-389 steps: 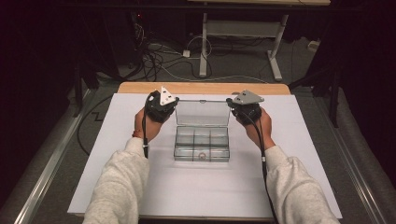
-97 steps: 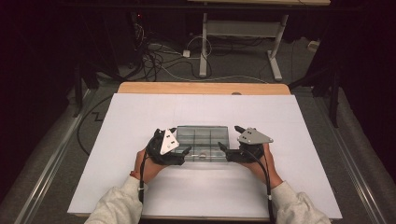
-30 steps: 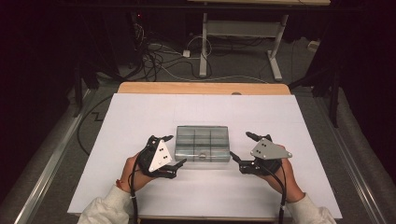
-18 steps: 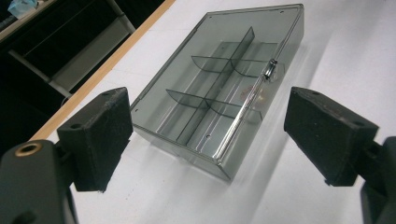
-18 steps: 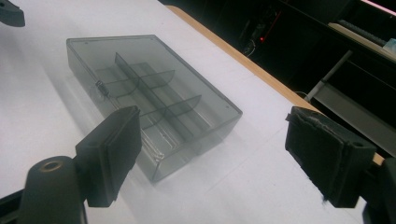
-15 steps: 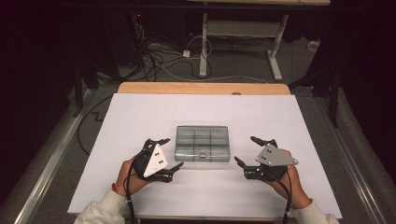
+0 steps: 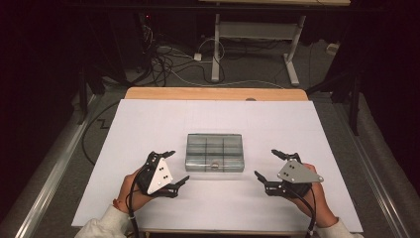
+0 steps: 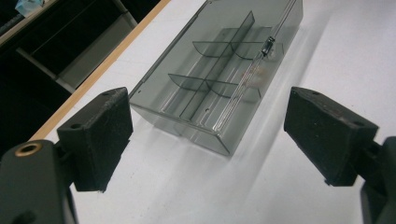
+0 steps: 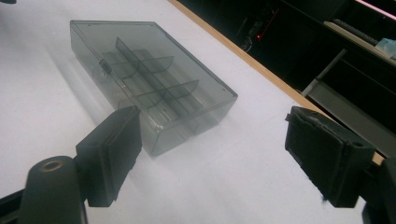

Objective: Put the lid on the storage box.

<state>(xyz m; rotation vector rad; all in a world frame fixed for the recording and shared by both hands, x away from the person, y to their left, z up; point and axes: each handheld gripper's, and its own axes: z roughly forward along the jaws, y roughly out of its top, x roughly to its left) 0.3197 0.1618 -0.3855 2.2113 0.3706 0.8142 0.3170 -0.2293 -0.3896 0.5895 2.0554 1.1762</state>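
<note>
**Closed box sits between two open grippers**

A clear grey box (image 7: pixel 215 152) with little rooms inside lies flat in the middle of the white table (image 7: pixel 148 119). Its lid is shut. A small dark part (image 8: pixel 267 46) rests in the middle room on the side of the box nearest the person.

The left hand-held gripper (image 7: pixel 173 168) is near the front edge of the table, just left of the box. Its jaws are wide apart and hold nothing. The right hand-held gripper (image 7: pixel 267 166) is near the front edge too, to the right of the box. Its jaws are also wide apart and hold nothing. Neither one touches the box.
</note>
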